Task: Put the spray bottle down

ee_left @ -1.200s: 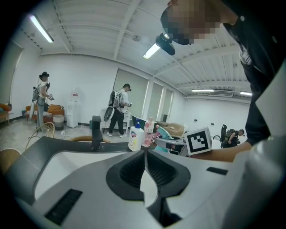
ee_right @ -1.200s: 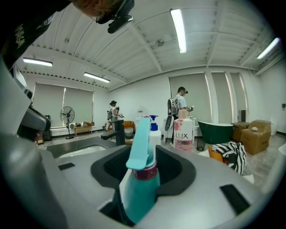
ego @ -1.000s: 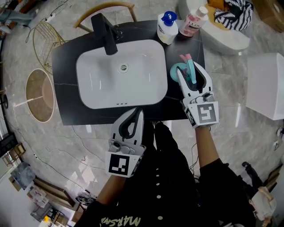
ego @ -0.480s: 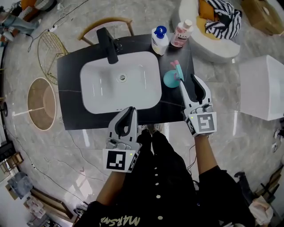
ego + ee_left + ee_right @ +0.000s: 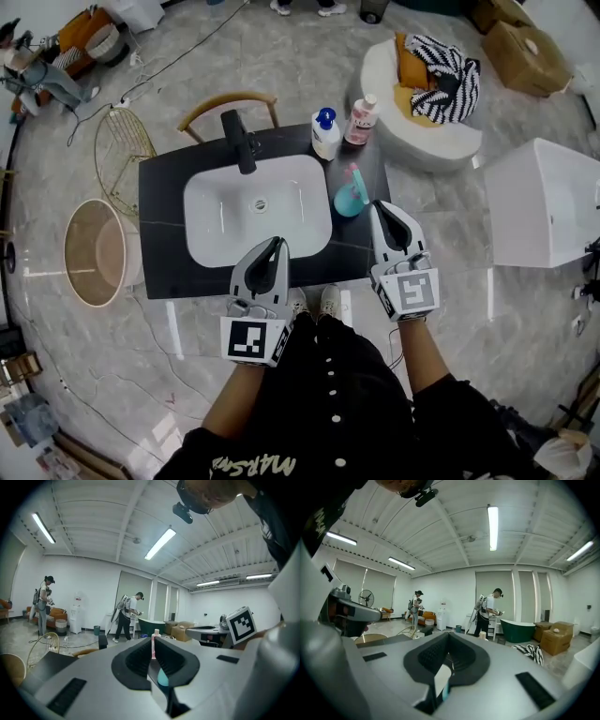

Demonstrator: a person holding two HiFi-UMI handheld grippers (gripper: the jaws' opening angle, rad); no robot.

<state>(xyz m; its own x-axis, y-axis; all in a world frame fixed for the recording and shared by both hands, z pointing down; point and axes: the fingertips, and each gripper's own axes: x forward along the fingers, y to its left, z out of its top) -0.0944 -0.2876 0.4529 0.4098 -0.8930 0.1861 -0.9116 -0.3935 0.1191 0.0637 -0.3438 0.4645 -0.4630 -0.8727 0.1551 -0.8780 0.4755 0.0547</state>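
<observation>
Two grippers hang over the near edge of the black desk (image 5: pixel 161 234), and neither carries anything; my right gripper (image 5: pixel 382 210) has just closed, its jaws pressed together with nothing between them; my left gripper (image 5: pixel 277 246) is likewise pinched together on nothing, its tips over the front rim of the white basin (image 5: pixel 225 225); the spray bottle (image 5: pixel 348 196), teal with a pink trigger, stands upright on the desk just right of the basin, near my right gripper's tips and to their left, but free of them; behind it, at the back right corner of the desk, a white bottle (image 5: pixel 325 134) with a blue cap and a pink bottle (image 5: pixel 359 119) stand side by side; a black faucet (image 5: pixel 239 141) rises behind the basin; a wooden chair (image 5: pixel 230 101) sits beyond the desk; my left gripper view looks past its closed jaws at the pink bottle.
</observation>
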